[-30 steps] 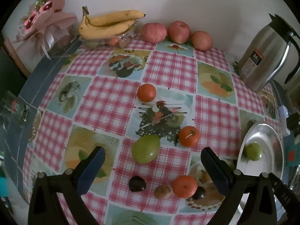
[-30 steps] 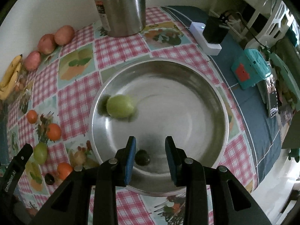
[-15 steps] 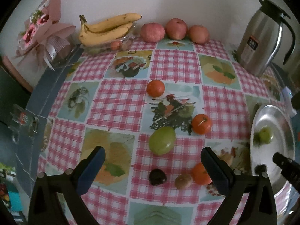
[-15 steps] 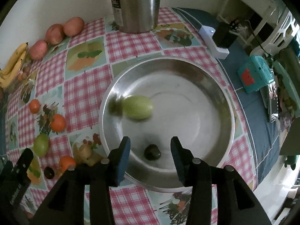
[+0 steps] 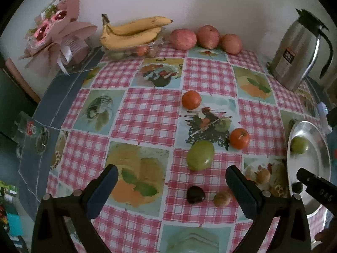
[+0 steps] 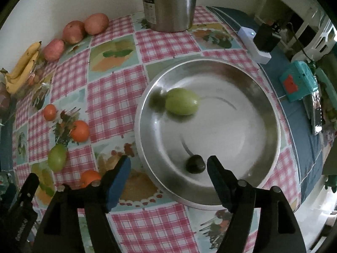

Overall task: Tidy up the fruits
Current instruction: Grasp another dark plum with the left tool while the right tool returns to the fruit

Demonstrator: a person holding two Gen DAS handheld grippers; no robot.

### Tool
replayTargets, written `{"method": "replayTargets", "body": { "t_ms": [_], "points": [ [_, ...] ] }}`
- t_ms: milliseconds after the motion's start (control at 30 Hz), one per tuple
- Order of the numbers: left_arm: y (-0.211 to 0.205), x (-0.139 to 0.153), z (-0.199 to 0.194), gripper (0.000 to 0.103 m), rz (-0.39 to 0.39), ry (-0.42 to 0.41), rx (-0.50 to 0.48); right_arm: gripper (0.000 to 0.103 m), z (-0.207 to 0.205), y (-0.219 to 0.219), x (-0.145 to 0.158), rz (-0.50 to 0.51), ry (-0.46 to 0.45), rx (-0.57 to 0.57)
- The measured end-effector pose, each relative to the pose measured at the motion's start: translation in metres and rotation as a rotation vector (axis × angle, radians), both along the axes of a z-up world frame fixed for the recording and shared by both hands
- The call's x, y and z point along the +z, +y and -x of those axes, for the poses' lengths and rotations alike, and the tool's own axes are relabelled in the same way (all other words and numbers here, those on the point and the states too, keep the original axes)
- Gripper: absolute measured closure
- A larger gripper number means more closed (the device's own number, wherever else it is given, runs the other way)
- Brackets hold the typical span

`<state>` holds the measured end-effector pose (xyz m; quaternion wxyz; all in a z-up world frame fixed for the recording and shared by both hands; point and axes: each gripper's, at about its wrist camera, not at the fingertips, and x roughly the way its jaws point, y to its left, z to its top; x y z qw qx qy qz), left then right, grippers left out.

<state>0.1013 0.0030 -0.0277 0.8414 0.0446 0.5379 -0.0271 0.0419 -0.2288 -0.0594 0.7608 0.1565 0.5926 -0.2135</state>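
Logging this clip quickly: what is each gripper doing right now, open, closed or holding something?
Left gripper: open, holding nothing, above the checked tablecloth.
Right gripper: open, holding nothing; the small dark fruit lies loose in the steel bowl.

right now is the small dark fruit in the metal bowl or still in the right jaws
In the metal bowl: the small dark fruit lies on its floor, and the right gripper is open, its jaws wide apart and empty.

At the right edge of the left wrist view, the right gripper (image 5: 316, 191) bears pale letters that look like "DAS". The label on the steel jug (image 5: 299, 50) is too blurred to read.
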Motion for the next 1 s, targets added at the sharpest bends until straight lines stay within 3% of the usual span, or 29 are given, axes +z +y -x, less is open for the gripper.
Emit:
{"method": "replayTargets", "body": {
  "t_ms": [300, 400, 567, 733, 1000],
  "points": [
    [0.024, 0.001, -0.002, 0.000, 0.015, -0.007, 0.048, 0.026, -0.002, 0.015, 0.015, -0.042, -0.111, 0.009],
    [0.036, 0.001, -0.002, 0.000, 0.032, -0.010, 0.087, 0.009, -0.003, 0.021, 0.017, -0.093, -0.144, 0.030],
    [0.051, 0.001, -0.002, 0.000, 0.057, -0.022, 0.132, 0.009, -0.006, 0.032, 0.014, -0.127, -0.160, 0.047],
    [0.051, -0.007, -0.003, 0.000, 0.083, -0.003, 0.130, 0.009, -0.009, 0.045, 0.009, -0.154, -0.137, 0.092],
    [0.033, -0.036, -0.006, 0.000, 0.050, 0.122, 0.089, 0.009, -0.013, 0.062, -0.019, -0.218, -0.020, 0.133]
  ]
}}
